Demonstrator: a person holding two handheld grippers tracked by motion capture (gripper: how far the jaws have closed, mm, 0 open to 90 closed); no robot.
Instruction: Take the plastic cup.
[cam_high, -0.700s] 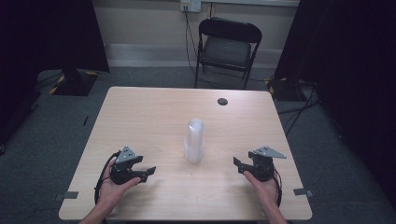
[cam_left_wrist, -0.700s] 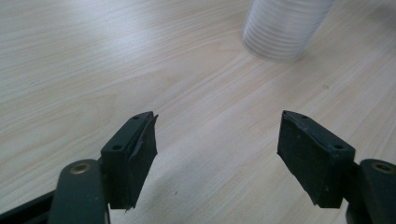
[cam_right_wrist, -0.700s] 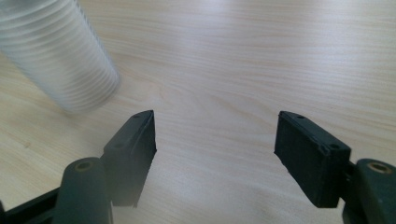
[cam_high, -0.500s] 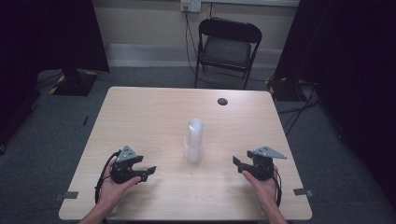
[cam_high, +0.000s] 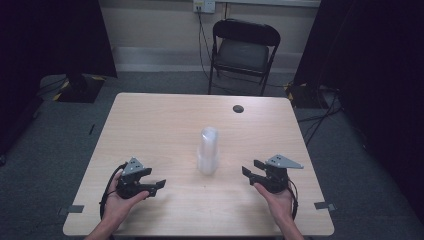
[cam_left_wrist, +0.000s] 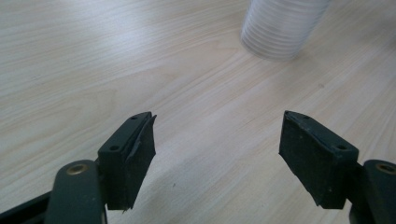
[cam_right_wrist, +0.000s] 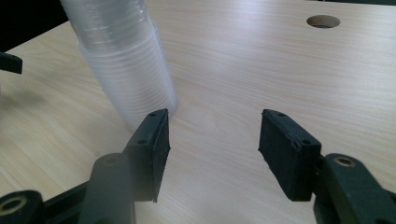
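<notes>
In the lower left of the high view, the left gripper rests in a hand low over the table, its jaws apart with nothing but bare wood between them. In the left gripper view the same black jaws stand wide, and the stack of clear plastic cups sits in the upper right of the frame, ahead and off to the right of the gap, well apart from the pads.

At the centre of the high view the stack of clear plastic cups stands upright, its long axis vertical, rims down and widening toward the base. The cups are thin, translucent and ribbed by their nested rims, so the stack probably flexes and slips under a hard squeeze.

In the lower right, the right gripper points toward the stack with jaws apart and empty. In the right gripper view the stack rises in the upper left, its foot just beyond the left jaw; this gripper appears the nearer. A round hole sits in the upper right. The pale wood-grain table is smooth and matte.
</notes>
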